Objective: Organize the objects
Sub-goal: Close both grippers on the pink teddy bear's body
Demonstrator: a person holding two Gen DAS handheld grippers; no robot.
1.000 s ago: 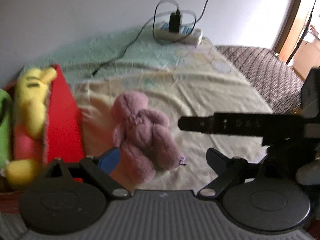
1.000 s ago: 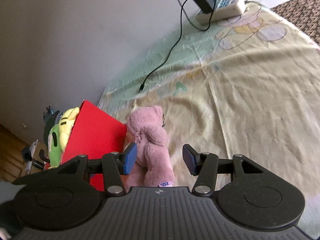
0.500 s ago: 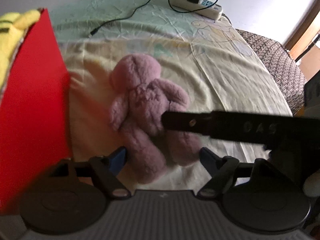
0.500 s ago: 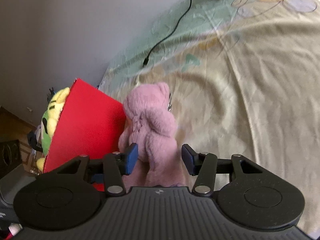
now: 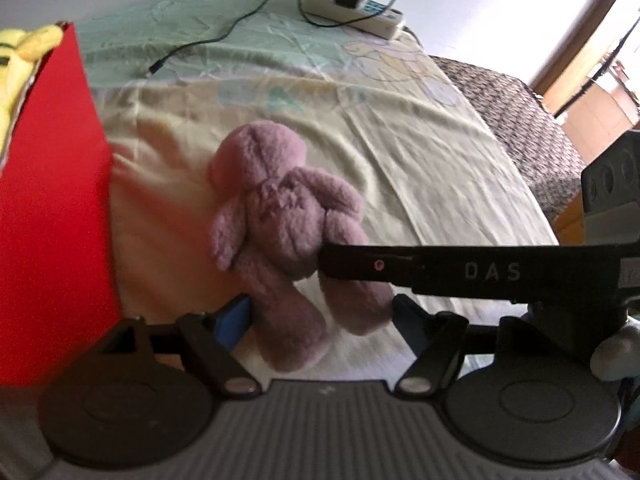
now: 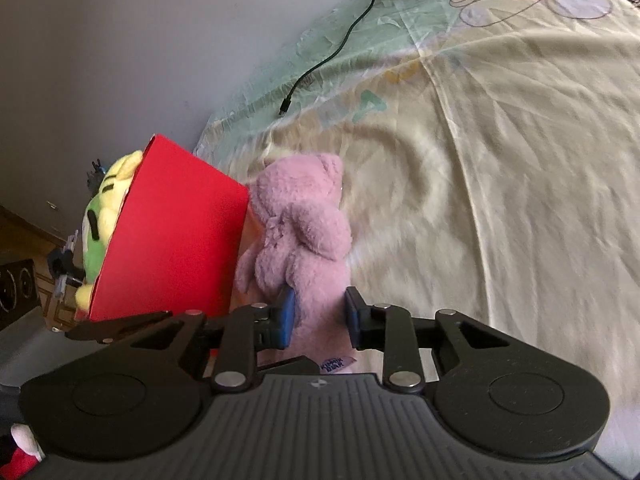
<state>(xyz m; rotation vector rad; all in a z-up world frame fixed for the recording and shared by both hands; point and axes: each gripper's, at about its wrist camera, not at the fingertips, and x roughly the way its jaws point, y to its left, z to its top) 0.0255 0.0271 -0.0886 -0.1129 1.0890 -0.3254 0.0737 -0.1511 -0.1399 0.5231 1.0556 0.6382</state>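
Right gripper (image 6: 318,312) fingers pinch pink bear (image 6: 300,232)'s lower body, long axis toward 12 o'clock; left gripper (image 5: 320,316) open.

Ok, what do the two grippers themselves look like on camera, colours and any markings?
Both match: a ribbed dark grey body, two round black discs, black linkage arms with silver pivot screws, and blue pads on the jaws. The left gripper shows this in its own view; the right gripper likewise. Seen from the left wrist, the right one's black bar reads "DAS" in pale letters. No sleeves or gripper cables show.
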